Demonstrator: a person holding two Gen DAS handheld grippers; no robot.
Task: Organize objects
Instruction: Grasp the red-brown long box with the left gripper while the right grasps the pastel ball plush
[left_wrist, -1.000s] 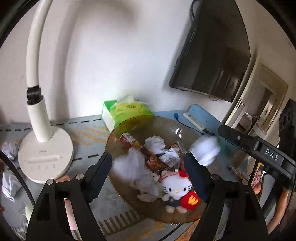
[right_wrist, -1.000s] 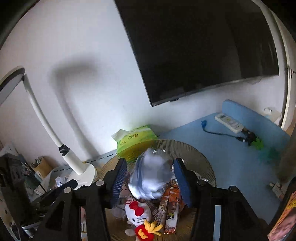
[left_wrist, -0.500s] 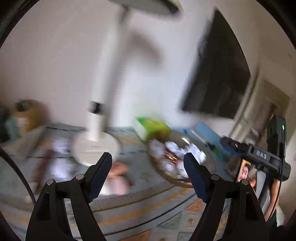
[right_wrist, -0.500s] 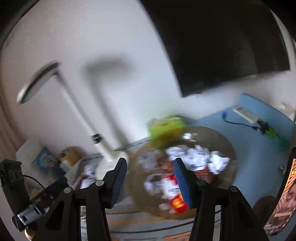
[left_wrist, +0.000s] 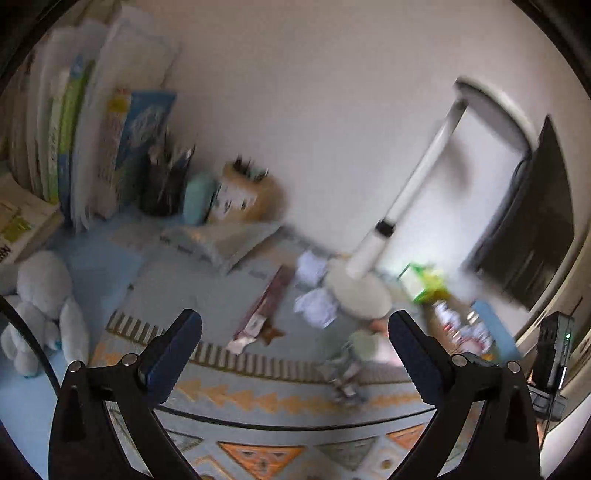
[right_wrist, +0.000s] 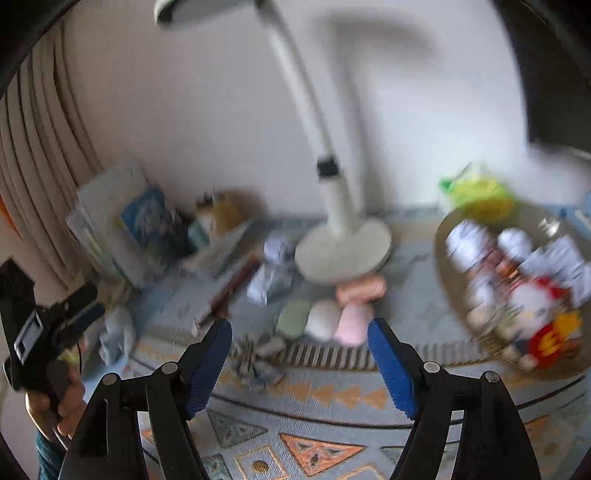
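Both views are motion-blurred. My left gripper (left_wrist: 293, 321) hangs over the patterned mat, its jaws opening wide with nothing between them. Beyond it lie two crumpled paper balls (left_wrist: 314, 306), a dark snack packet (left_wrist: 266, 306) and the lamp base (left_wrist: 356, 295). My right gripper (right_wrist: 298, 326) is also opening and empty. Just past its fingers lie pastel soft toys (right_wrist: 325, 321), and paper balls (right_wrist: 269, 280) lie further back on the left. The round basket (right_wrist: 447, 258) at the right holds paper wads, snack packets and a white cat plush (right_wrist: 532, 295).
A white desk lamp (right_wrist: 332, 192) stands mid-table. Books (left_wrist: 92, 147), a pen cup (left_wrist: 162, 184) and a small box stand at the back left. A white plush (left_wrist: 40, 295) sits at the far left. A green tissue pack (right_wrist: 476, 192) lies behind the basket. A hand (right_wrist: 62, 402) shows low left.
Both grippers have swung left, away from the basket. The right gripper has let go of the crumpled wad over the basket. Both pairs of jaws stand wider than before.
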